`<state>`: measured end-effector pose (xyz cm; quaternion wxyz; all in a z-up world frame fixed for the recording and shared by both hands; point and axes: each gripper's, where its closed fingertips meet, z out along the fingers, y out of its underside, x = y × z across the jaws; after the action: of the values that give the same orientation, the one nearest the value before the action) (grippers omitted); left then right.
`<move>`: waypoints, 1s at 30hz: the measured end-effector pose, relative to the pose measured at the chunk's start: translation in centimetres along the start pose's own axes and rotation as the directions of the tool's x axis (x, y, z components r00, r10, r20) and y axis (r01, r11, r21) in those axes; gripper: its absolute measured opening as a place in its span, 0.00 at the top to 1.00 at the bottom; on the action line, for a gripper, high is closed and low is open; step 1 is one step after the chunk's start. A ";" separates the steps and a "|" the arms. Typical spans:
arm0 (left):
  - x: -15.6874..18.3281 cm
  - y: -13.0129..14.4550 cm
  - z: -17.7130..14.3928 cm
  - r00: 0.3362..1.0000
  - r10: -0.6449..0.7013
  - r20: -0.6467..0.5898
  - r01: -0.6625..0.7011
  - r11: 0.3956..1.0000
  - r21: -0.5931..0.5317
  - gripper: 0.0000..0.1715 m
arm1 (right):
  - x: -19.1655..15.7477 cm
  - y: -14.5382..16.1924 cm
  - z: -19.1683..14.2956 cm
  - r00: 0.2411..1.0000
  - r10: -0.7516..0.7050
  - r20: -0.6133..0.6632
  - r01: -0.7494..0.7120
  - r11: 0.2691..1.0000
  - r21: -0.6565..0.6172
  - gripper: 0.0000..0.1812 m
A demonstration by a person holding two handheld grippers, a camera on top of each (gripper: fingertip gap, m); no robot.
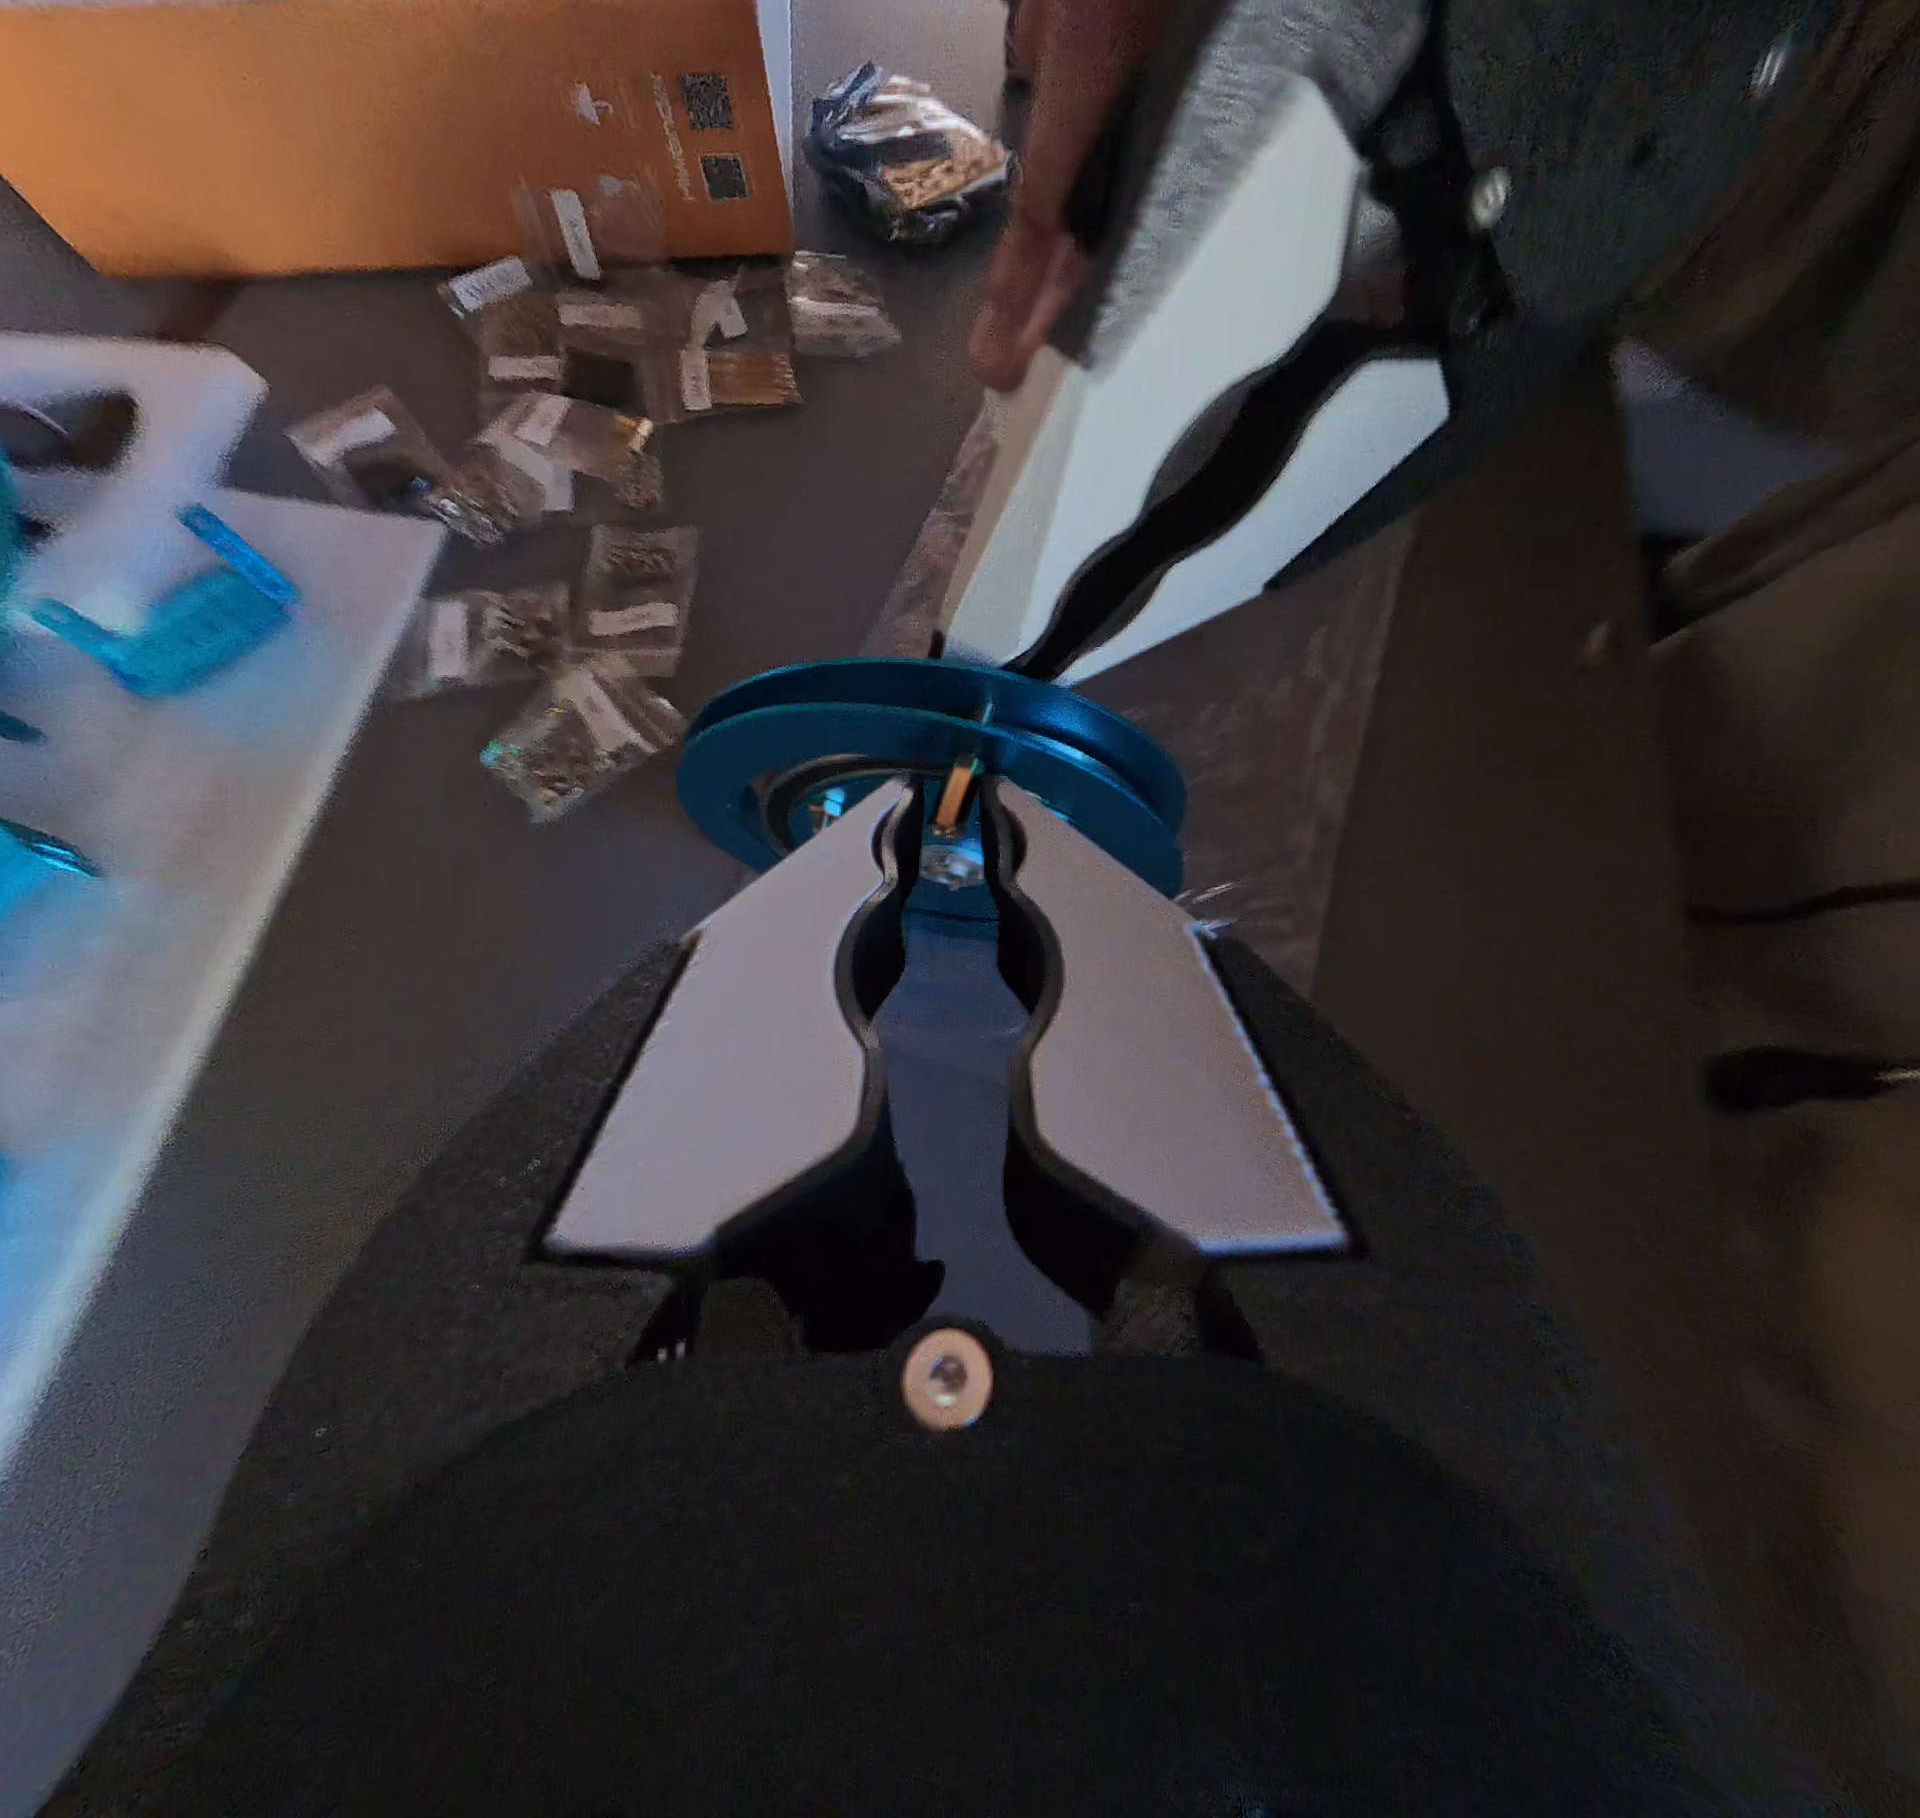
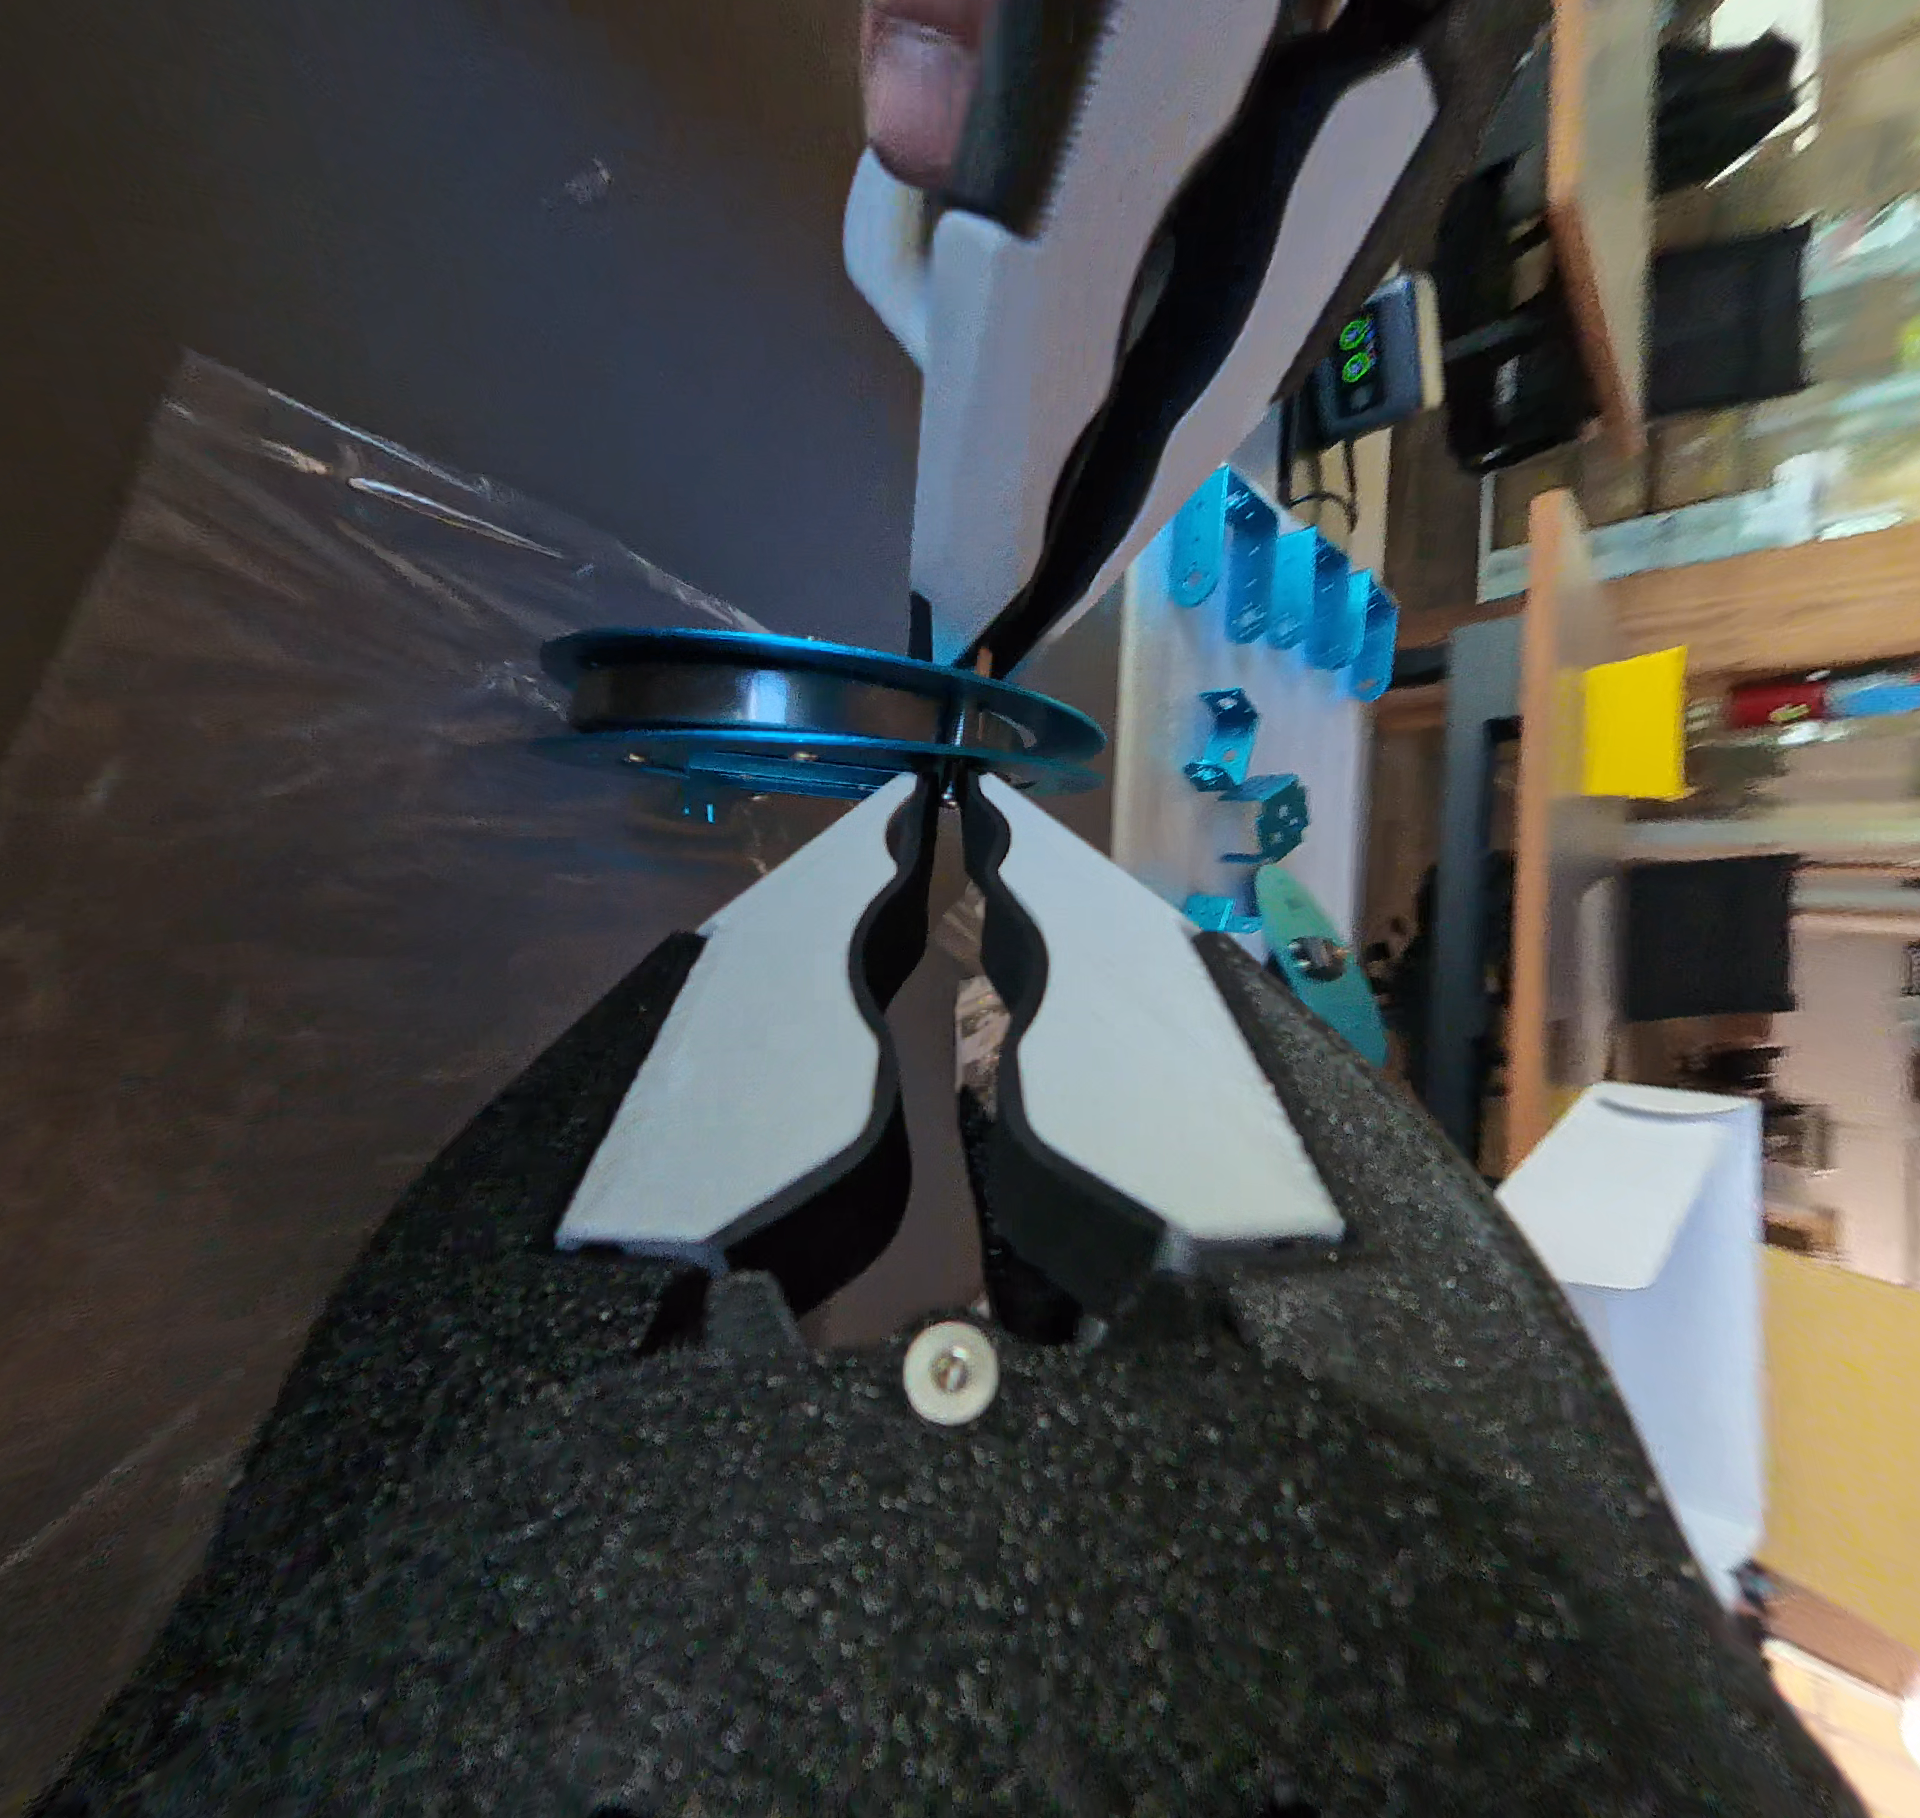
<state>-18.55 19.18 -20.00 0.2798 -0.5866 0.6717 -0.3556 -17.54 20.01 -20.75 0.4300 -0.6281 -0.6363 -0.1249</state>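
Observation:
A blue metal wheel assembly (image 1: 748, 781) is made of two flat rings spaced by small brass posts, with a dark ring between them. It is held up between both grippers. My left gripper (image 1: 951, 807) is shut on a brass post at the near rim. My right gripper (image 1: 1023, 667) comes in from the upper right and pinches the far rim. In the right wrist view the assembly (image 2: 727, 651) lies flat and edge-on. My right gripper (image 2: 948, 792) is shut on a post at its rim, and the left gripper (image 2: 977, 651) grips it from above.
On the dark table lie an orange cardboard box (image 1: 364, 127), several small bags of hardware (image 1: 582, 480), a dark bag (image 1: 904, 158) and white foam with blue brackets (image 1: 156, 605). A clear plastic sheet (image 2: 364, 625), a bracket board (image 2: 1247, 708) and shelves (image 2: 1714, 625) surround the grippers. Only a small space, under 4 cm, lies between the two pairs of fingers.

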 end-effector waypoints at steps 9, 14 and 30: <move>1.3 0.3 -0.1 0.910 -0.296 -0.290 0.294 0.954 -0.052 0.98 | 0.6 -0.5 0.1 0.896 -0.357 -0.265 0.343 0.934 -0.098 0.98; 1.1 0.6 -0.3 0.915 -0.297 -0.275 0.256 0.951 -0.175 0.98 | 0.6 -0.8 0.2 0.791 -0.506 -0.345 0.472 0.863 -0.181 0.99; 1.2 -1.1 0.4 0.022 0.910 0.413 -0.724 0.300 -0.622 0.99 | -3.9 -2.4 -4.0 -0.337 0.664 0.668 -0.560 0.429 -0.709 0.99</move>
<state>-17.78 17.88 -19.30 0.5961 -0.1967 0.7464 0.2213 -18.80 14.08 -20.18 -0.1073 -0.7953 -0.2923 0.5201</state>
